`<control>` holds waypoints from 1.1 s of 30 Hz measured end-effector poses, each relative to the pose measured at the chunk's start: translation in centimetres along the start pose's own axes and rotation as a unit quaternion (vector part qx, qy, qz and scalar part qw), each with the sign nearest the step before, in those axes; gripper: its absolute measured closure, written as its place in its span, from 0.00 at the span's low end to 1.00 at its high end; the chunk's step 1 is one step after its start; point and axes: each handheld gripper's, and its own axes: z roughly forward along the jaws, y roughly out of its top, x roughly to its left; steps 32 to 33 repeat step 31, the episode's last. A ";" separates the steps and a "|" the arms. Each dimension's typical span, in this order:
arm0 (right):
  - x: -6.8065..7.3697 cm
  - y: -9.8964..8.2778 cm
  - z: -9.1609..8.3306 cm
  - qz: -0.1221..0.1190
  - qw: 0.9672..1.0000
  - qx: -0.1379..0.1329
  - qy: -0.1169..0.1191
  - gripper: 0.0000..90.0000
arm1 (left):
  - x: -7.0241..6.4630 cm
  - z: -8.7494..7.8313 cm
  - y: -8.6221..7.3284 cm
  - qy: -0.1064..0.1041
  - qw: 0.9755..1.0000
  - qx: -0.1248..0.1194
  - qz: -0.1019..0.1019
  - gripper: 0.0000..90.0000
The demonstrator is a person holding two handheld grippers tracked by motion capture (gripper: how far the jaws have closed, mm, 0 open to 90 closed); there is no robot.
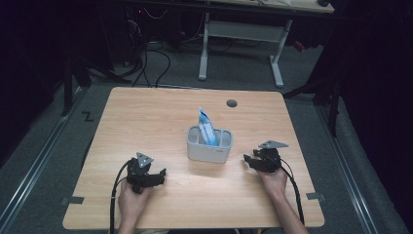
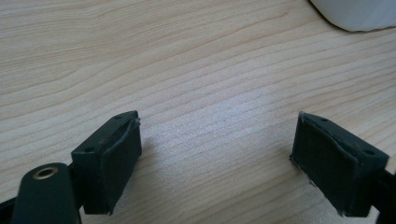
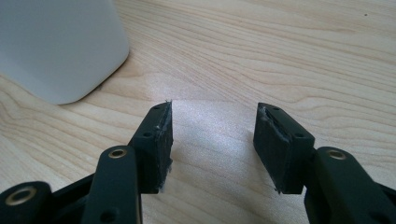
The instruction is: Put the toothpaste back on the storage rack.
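Pale wood-grain table (image 1: 160, 112) seen from above, with a person's two forearms coming in from the near edge, each hand holding a black two-jaw gripper low over the tabletop. A small white container (image 1: 209, 145) with rounded corners stands near the middle of the table, and a blue and white packet (image 1: 206, 127) sticks upright out of it, leaning slightly toward the far left. The left gripper (image 1: 160, 174) sits to the near left of the container, well apart from it, with its jaws pointing toward the right. The right gripper (image 1: 248, 160) sits just to the right of the container, close to its side but not touching, with its jaws pointing left toward it. In the left gripper view, both jaws stand wide apart with bare wood between them, and a rounded corner of the container (image 2: 357, 14) shows at the top right edge. In the right gripper view, the jaws are also spread apart with nothing between them, and the container's white wall (image 3: 56, 46) rises at the upper left, just beyond the left-hand jaw.
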 end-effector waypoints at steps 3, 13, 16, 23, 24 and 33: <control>0.0 -0.1 0.2 0.000 1.000 0.001 -0.001 0.52 | 0.0 0.0 0.0 0.000 1.000 0.000 0.000 0.18; 0.4 -0.1 0.5 -0.027 1.000 -0.005 -0.014 0.48 | 0.0 0.0 0.0 0.000 1.000 0.000 0.000 0.18; 0.6 -0.1 0.6 -0.036 0.999 -0.004 -0.019 0.46 | 0.0 0.0 0.0 0.000 1.000 0.000 0.000 0.18; 0.7 -0.1 0.6 -0.036 0.999 -0.003 -0.017 0.45 | 0.0 0.0 0.0 0.000 1.000 0.000 0.000 0.18; 0.7 -0.1 0.6 -0.037 0.999 -0.003 -0.018 0.44 | 0.0 0.0 0.0 0.000 1.000 0.000 0.000 0.18; 0.7 -0.1 0.7 -0.036 0.999 -0.002 -0.016 0.42 | 0.0 0.0 0.0 0.000 1.000 0.000 0.000 0.18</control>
